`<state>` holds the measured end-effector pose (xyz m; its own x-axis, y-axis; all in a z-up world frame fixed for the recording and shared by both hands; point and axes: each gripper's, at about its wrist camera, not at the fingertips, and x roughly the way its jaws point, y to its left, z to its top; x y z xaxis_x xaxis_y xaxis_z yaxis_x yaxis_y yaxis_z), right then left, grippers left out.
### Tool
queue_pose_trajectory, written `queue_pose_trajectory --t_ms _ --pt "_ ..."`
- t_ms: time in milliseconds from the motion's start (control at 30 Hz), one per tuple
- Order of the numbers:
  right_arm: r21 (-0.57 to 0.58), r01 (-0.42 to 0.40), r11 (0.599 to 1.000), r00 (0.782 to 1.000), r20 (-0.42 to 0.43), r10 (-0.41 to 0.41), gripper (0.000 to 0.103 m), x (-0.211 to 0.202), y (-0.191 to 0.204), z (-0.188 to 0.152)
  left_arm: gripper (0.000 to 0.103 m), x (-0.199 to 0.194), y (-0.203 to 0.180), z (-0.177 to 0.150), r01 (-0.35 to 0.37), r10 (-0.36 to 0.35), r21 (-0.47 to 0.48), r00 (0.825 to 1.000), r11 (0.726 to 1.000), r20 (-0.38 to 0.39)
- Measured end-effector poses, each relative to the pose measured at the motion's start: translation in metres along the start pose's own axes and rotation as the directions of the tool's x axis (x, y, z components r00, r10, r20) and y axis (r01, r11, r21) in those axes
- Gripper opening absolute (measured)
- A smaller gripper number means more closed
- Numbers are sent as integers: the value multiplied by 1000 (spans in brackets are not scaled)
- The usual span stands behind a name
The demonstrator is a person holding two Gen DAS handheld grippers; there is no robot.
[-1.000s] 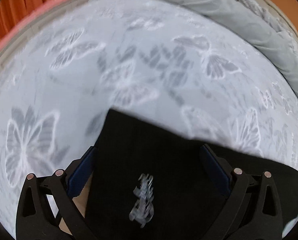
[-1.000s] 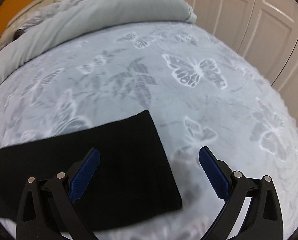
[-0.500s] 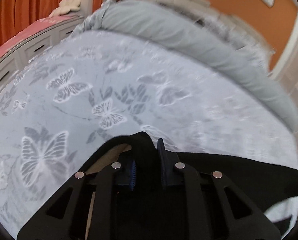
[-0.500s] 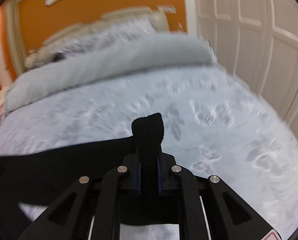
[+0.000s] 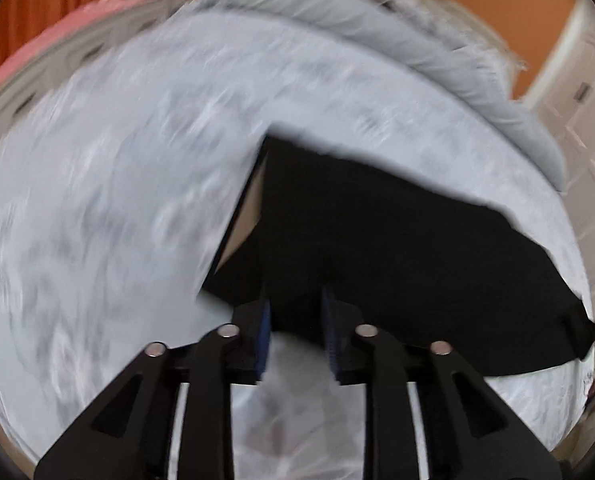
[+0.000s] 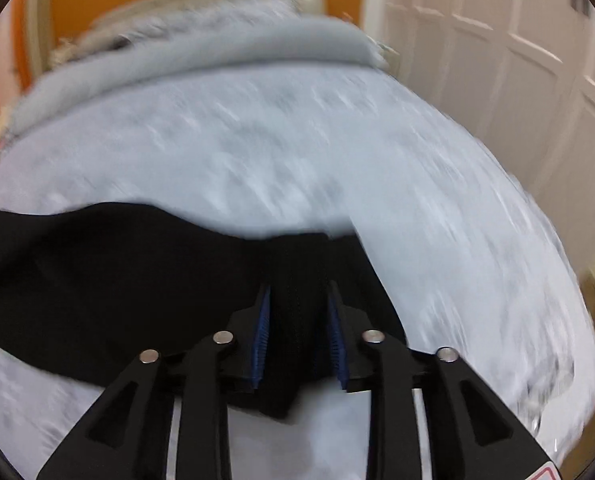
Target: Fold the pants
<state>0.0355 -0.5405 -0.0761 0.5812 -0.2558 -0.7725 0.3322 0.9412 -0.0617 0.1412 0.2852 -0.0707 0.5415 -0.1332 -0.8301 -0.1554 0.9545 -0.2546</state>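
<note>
The black pants (image 5: pixel 397 248) lie across the butterfly-print bedspread (image 5: pixel 97 200). My left gripper (image 5: pixel 295 320) is shut on the pants' near edge, with black cloth between its blue pads. In the right wrist view the pants (image 6: pixel 117 280) stretch away to the left. My right gripper (image 6: pixel 299 320) is shut on the other end of the pants, cloth bunched between the pads. Both views are motion-blurred. A tan inner lining shows at the pants' left end (image 5: pixel 249 216).
A rolled grey duvet (image 5: pixel 377 40) lies along the head of the bed, also in the right wrist view (image 6: pixel 217 48). White closet doors (image 6: pixel 517 60) stand to the right. A pink-topped dresser (image 5: pixel 37 52) stands left of the bed.
Both grippers went from open over the flat pants to shut on the cloth, lifted it, and have now carried it forward over the bed, so more of the pants is spread ahead.
</note>
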Motion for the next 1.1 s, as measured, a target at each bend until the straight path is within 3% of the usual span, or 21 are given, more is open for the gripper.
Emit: queue_pose_trajectory --t_ms 67,133,200,300,400,467,533,600,633,733,800,833,867,900,933,1000,1067,1100 --pt "72 39 997 999 5 -40 54 -11 -13 -16 37 -12 11 -12 16 -15 -86 1000 996 19" --pt "160 31 987 997 63 -41 68 -38 -23 -25 76 -34 13 -15 88 -79 -146 995 985 65" --pt "237 -25 971 989 146 -10 76 -70 -33 -28 97 -56 10 -17 147 -124 -200 985 969 123" --pt "332 -227 915 965 203 166 80 -95 -31 -23 98 -52 -5 -14 230 -213 -287 973 930 89" --pt "385 -336 860 942 139 306 80 -81 -5 -9 98 -18 -16 -13 275 -299 -401 954 874 4" --pt "435 -396 809 913 89 399 80 -58 13 5 97 2 -21 -16 247 -293 -446 956 860 -35" --pt "479 -402 780 895 26 445 80 -30 32 18 80 24 -20 -18 215 -291 -512 954 832 -73" --pt "506 -382 774 887 -34 460 80 -2 54 31 68 43 -16 -28 196 -318 -572 940 796 -120" --pt "518 -380 767 883 -45 467 80 6 56 33 62 48 -14 -31 186 -313 -578 941 794 -128" --pt "573 -378 727 857 -81 509 80 40 82 46 61 45 -10 -28 212 -319 -559 943 802 -100" --pt "569 -346 746 863 -118 491 78 60 103 55 61 42 -8 -25 203 -295 -541 952 816 -87" --pt "554 -318 769 879 -132 459 54 71 113 60 57 43 -7 -23 199 -287 -533 954 822 -87" --pt "528 -277 803 901 -147 408 4 76 119 62 53 45 -6 -23 195 -285 -527 954 827 -94" --pt "495 -217 841 927 -166 337 4 80 124 67 39 46 -6 -22 180 -270 -513 957 839 -106" --pt "502 -242 830 931 -122 345 4 76 122 71 28 47 -5 -20 180 -270 -499 956 847 -112" --pt "473 -358 805 925 67 373 4 28 113 81 22 46 -3 -18 192 -281 -480 952 856 -121" --pt "352 -460 815 887 219 406 3 -30 108 85 20 44 -1 -16 206 -292 -461 948 863 -124" --pt "322 -468 823 881 240 407 3 -48 105 82 20 43 -1 -18 211 -296 -445 947 870 -129"
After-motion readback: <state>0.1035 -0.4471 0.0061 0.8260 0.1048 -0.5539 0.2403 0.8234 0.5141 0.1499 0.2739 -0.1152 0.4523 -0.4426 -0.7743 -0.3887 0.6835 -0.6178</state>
